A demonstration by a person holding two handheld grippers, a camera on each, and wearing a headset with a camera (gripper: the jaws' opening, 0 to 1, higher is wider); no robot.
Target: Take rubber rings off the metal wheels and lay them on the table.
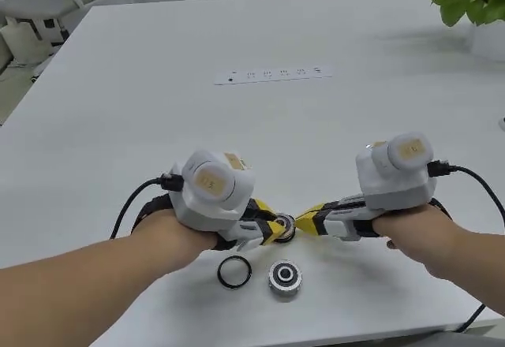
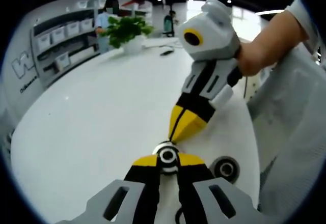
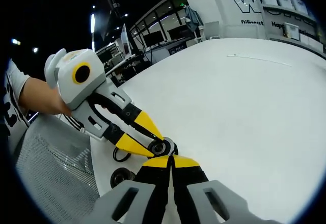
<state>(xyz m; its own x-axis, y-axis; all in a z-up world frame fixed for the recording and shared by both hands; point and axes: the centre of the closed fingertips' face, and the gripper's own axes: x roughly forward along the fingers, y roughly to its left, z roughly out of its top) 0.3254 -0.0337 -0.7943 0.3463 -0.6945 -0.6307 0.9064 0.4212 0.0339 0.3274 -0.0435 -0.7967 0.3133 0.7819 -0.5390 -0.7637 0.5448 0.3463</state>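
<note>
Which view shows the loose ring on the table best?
Head view: the ring lies whole and flat on the table, beside the bare wheel. The right gripper view shows an arc of it behind the left tool. The left gripper view shows a dark sliver at best.

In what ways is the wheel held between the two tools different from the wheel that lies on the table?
The held wheel is raised off the table, clamped in the left tool, the shut right tool at its edge; the table wheel lies flat and free. The table wheel has a bare silver rim, with a loose black ring beside it; the held wheel's rim looks darker. Both are round, with a hub in the middle.
</note>
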